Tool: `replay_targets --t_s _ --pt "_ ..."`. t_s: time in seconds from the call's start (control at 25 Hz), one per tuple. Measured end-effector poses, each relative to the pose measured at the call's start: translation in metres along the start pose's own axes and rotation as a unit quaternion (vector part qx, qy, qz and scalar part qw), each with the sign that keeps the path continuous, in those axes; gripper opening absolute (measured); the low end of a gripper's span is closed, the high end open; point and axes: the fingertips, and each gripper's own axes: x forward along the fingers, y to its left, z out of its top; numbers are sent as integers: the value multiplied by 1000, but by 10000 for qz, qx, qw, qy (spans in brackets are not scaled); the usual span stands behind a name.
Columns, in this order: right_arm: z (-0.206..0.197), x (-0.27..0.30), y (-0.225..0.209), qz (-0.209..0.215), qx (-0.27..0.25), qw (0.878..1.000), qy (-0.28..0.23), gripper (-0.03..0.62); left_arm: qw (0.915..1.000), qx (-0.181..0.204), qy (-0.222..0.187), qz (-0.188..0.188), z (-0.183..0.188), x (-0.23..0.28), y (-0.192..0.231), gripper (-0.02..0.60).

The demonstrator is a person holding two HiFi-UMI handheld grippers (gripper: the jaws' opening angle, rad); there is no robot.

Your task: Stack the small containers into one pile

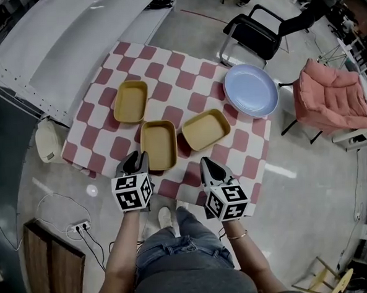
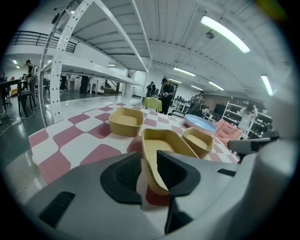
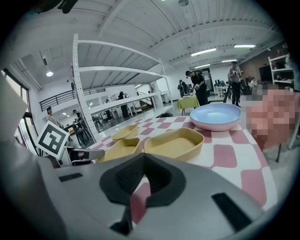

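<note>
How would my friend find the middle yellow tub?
Look at the red-checked table. Pick the middle tub of three, closest to the near edge. Unlike the left tub and right tub, its rim sits between the open jaws of the left gripper.

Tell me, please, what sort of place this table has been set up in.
Most likely a big open workshop or lab hall: tall white metal racking, long strip lights on a high ribbed ceiling, and people standing farther back.
</note>
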Motion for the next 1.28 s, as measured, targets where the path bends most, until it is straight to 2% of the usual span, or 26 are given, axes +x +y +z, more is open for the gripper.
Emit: replay_targets --t_s 0.44,0.64,0.76,1.28 --pt "-3 12 -14 37 51 9998 172 9 9988 -275 365 166 -11 26 4 108" --pt "-2 11 -19 -18 71 9998 176 9 9984 -358 376 244 -12 28 5 68" --pt "-1 9 -19 -31 62 9998 170 9 9983 -363 337 291 -11 27 6 38" --pt "-2 -3 -3 -71 42 9999 67 9 9983 -567 -88 23 5 -6 7 29"
